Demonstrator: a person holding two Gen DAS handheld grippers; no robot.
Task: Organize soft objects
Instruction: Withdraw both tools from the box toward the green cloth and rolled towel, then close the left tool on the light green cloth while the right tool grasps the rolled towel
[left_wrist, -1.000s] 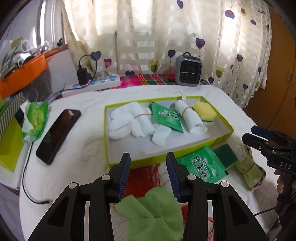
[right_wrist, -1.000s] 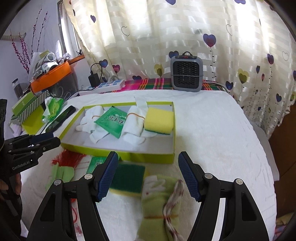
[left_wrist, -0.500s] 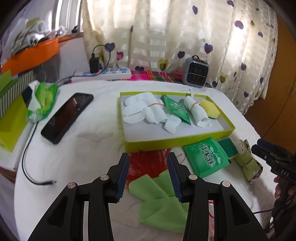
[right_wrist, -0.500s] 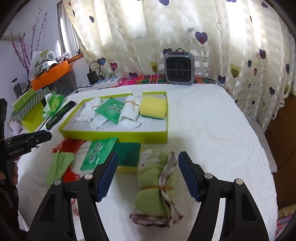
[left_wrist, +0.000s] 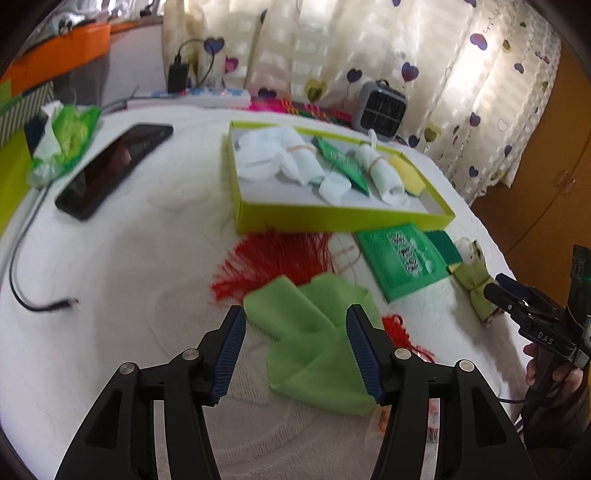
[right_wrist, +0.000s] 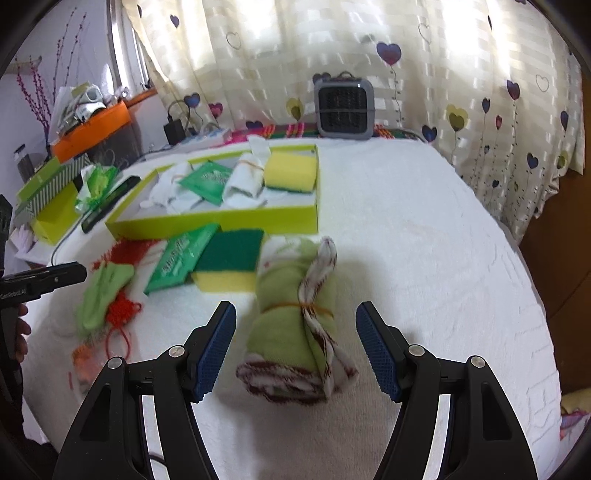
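A lime-green tray (left_wrist: 332, 218) (right_wrist: 221, 221) holds white rolled cloths, a green packet and a yellow sponge (right_wrist: 290, 171). In front of it lie a red tassel (left_wrist: 273, 258), a folded green cloth (left_wrist: 314, 332), a green packet (left_wrist: 400, 258), a green-topped sponge (right_wrist: 229, 262) and a rolled green towel (right_wrist: 295, 325) tied with a band. My left gripper (left_wrist: 295, 349) hovers over the green cloth with its jaws opening; the cloth lies between them, untouched. My right gripper (right_wrist: 295, 347) stands open astride the rolled towel, pads clear of it.
A black phone (left_wrist: 114, 170), a cable (left_wrist: 22, 280) and a green plastic bag (left_wrist: 62, 140) lie at the left on the white bedspread. A grey heater (right_wrist: 345, 107) and a power strip (left_wrist: 207, 96) stand by the curtain. A hand holds the other gripper (left_wrist: 532, 321) at the right.
Both grippers have come down and drawn nearer their objects. The left jaws have widened around the green cloth. The right jaws kept their spread and now straddle the rolled towel.
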